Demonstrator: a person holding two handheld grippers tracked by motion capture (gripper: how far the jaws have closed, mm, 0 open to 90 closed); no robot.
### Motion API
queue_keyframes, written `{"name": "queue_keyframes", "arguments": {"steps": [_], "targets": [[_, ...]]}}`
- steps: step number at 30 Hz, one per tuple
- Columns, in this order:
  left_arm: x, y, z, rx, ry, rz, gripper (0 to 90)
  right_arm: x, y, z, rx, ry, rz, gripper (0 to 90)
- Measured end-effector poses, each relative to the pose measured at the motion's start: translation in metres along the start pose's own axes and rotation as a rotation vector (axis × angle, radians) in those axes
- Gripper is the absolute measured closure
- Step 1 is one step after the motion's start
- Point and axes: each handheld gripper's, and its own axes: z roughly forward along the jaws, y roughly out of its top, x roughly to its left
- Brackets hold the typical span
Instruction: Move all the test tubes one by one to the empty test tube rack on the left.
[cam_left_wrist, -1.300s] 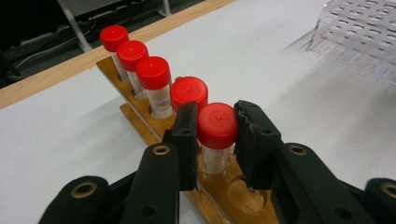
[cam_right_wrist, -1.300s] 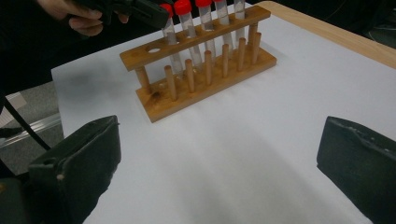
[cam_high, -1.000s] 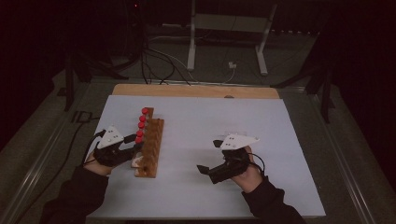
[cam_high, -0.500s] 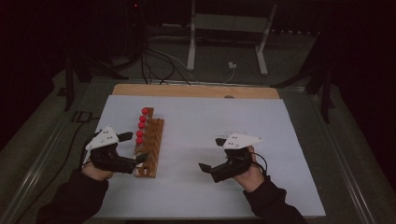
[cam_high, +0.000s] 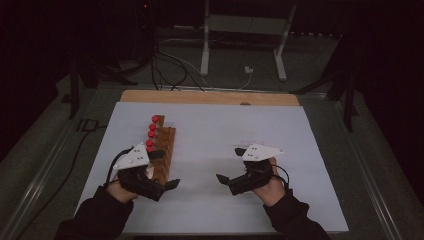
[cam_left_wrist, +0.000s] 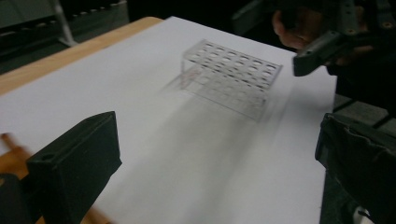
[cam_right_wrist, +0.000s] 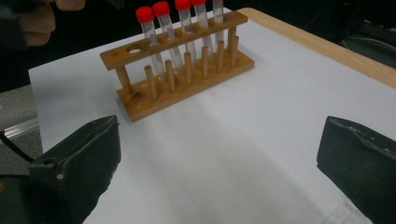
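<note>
A wooden rack (cam_high: 164, 146) (cam_right_wrist: 187, 70) stands left of the white sheet's middle, with several red-capped tubes (cam_high: 151, 133) (cam_right_wrist: 175, 28) upright in it and one empty hole at its near end. My left gripper (cam_high: 166, 170) (cam_left_wrist: 217, 158) hovers by the rack's near end. Its jaws have just been opening and stand wide apart with nothing between them. My right gripper (cam_high: 231, 165) (cam_right_wrist: 215, 158) rests right of centre, open and empty, and points toward the rack. A clear plastic rack (cam_left_wrist: 231, 77) with many holes lies on the sheet ahead in the left gripper view.
The white sheet (cam_high: 215, 125) covers a wooden board (cam_high: 210, 97) whose far edge shows. Metal stand legs (cam_high: 242, 45) and cables (cam_high: 175, 70) lie on the floor beyond the table. A cable (cam_high: 75, 155) runs along the table's left side.
My left gripper has drawn back from the red caps toward the rack's near end and its jaws have spread wide. The right gripper has kept still.
</note>
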Motion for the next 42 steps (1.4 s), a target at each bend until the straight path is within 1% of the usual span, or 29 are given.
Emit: {"name": "queue_keyframes", "arguments": {"steps": [5,8,10,13,16,19,21,24,25,26,27,28,30,31,33,35,38,42], "targets": [[-0.008,-0.01,0.021,0.031,-0.044,-0.012,0.9,0.0,-0.006,-0.001,0.012,-0.004,0.0,0.0],[-0.011,-0.018,0.031,0.039,-0.055,-0.03,0.9,0.0,-0.011,-0.002,0.018,0.003,-0.005,0.0],[-0.012,-0.023,0.037,0.049,-0.07,-0.035,0.9,0.001,-0.013,-0.002,0.026,0.002,-0.01,0.0],[-0.014,-0.031,0.042,0.063,-0.077,-0.042,0.9,0.002,-0.017,-0.002,0.039,0.007,-0.018,0.0],[-0.017,-0.039,0.045,0.066,-0.076,-0.045,0.9,0.003,-0.022,-0.003,0.048,0.012,-0.025,0.0],[-0.018,-0.048,0.048,0.091,-0.077,-0.046,0.9,0.002,-0.027,-0.003,0.058,0.015,-0.03,0.0],[-0.019,-0.053,0.048,0.092,-0.082,-0.059,0.9,0.002,-0.029,-0.002,0.071,0.008,-0.034,0.0],[-0.022,-0.062,0.048,0.103,-0.055,-0.042,0.9,0.001,-0.032,0.0,0.082,0.006,-0.041,0.0],[-0.024,-0.065,0.047,0.098,-0.049,-0.032,0.9,0.001,-0.032,0.0,0.083,0.009,-0.039,0.0],[-0.025,-0.068,0.047,0.097,-0.045,-0.017,0.9,0.001,-0.032,0.001,0.084,0.008,-0.04,0.0],[-0.027,-0.07,0.046,0.108,-0.046,-0.011,0.9,0.001,-0.032,0.001,0.082,0.01,-0.041,0.0],[-0.028,-0.071,0.046,0.105,-0.049,-0.007,0.9,0.001,-0.032,0.001,0.081,0.015,-0.042,0.0],[-0.03,-0.072,0.045,0.11,-0.06,-0.012,0.9,0.001,-0.032,0.001,0.085,0.013,-0.045,0.0],[-0.032,-0.073,0.045,0.103,-0.061,-0.002,0.9,0.001,-0.032,0.001,0.084,0.016,-0.045,0.0],[-0.034,-0.072,0.046,0.106,-0.07,0.016,0.9,0.0,-0.033,0.002,0.088,0.017,-0.039,0.0],[-0.035,-0.073,0.047,0.109,-0.077,0.007,0.9,0.0,-0.033,0.002,0.087,0.024,-0.034,0.0],[-0.035,-0.073,0.049,0.108,-0.088,0.0,0.9,0.0,-0.033,0.003,0.09,0.022,-0.041,0.0],[-0.037,-0.072,0.05,0.098,-0.094,0.006,0.9,0.001,-0.034,0.004,0.095,0.019,-0.042,0.0]]}}
